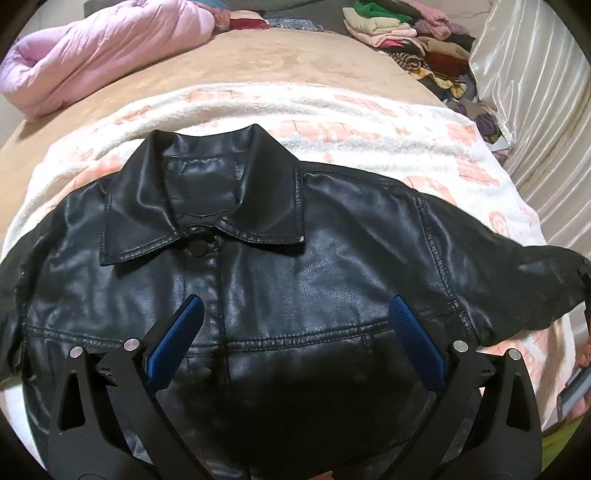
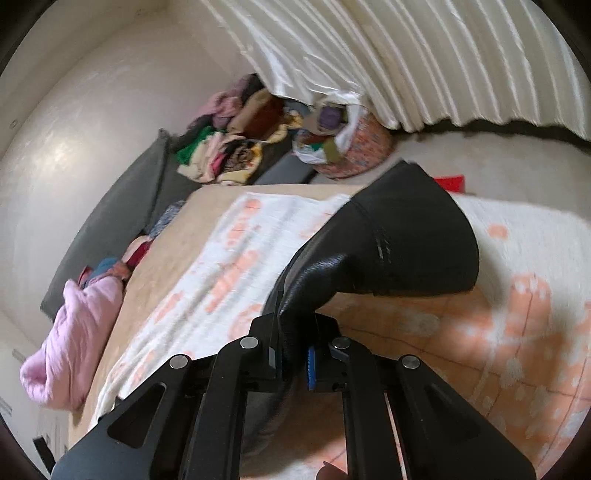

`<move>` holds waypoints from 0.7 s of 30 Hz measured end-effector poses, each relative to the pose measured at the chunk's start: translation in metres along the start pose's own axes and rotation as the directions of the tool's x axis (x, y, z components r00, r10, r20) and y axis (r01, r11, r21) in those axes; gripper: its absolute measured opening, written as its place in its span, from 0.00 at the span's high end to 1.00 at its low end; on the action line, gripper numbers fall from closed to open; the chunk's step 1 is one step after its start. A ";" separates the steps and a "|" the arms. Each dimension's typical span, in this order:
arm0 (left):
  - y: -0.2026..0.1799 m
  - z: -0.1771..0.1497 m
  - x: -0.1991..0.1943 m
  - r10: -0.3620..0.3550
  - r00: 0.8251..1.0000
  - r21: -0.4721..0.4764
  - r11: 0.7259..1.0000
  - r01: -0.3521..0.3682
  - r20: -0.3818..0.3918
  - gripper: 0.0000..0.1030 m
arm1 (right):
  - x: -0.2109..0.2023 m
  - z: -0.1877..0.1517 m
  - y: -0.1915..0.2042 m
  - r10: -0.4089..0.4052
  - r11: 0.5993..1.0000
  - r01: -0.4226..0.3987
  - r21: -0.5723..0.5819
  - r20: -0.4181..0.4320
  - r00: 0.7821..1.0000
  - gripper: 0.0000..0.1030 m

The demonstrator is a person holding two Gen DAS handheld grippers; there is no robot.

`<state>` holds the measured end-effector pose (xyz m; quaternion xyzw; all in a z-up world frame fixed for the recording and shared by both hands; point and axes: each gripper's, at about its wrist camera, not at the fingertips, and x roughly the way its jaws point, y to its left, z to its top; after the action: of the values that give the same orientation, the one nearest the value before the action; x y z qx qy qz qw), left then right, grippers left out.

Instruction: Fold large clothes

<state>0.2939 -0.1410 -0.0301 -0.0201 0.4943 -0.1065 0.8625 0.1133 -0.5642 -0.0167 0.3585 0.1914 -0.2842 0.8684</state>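
Observation:
A black leather jacket [image 1: 295, 258] lies front up, collar away from me, on a white and orange blanket [image 1: 332, 122]. My left gripper [image 1: 295, 310] is open, its blue pads [image 1: 177, 339] hovering over the jacket's chest. My right gripper [image 2: 293, 354] is shut on the jacket's sleeve [image 2: 399, 243], which it holds lifted off the blanket [image 2: 517, 332]. The sleeve's cuff end flares out beyond the jaws. In the left wrist view the same sleeve [image 1: 546, 273] stretches to the right edge.
A pink quilt [image 1: 92, 55] lies at the far left of the tan bed cover [image 1: 295, 59]. A pile of folded clothes [image 1: 406, 33] sits at the far right. A white curtain [image 1: 535, 74] hangs at the right. A basket of clothes [image 2: 351, 147] stands on the floor.

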 end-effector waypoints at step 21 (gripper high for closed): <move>0.051 0.014 -0.076 -0.073 0.995 -0.062 0.995 0.077 0.063 0.09 | -0.070 -0.009 0.199 0.316 0.875 -0.303 -0.379 -0.029 0.948 0.94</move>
<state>0.2773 -0.0768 0.0349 -0.0695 0.4701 -0.1222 0.8713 0.1842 -0.4170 0.1172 0.2052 0.1684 -0.1054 0.9583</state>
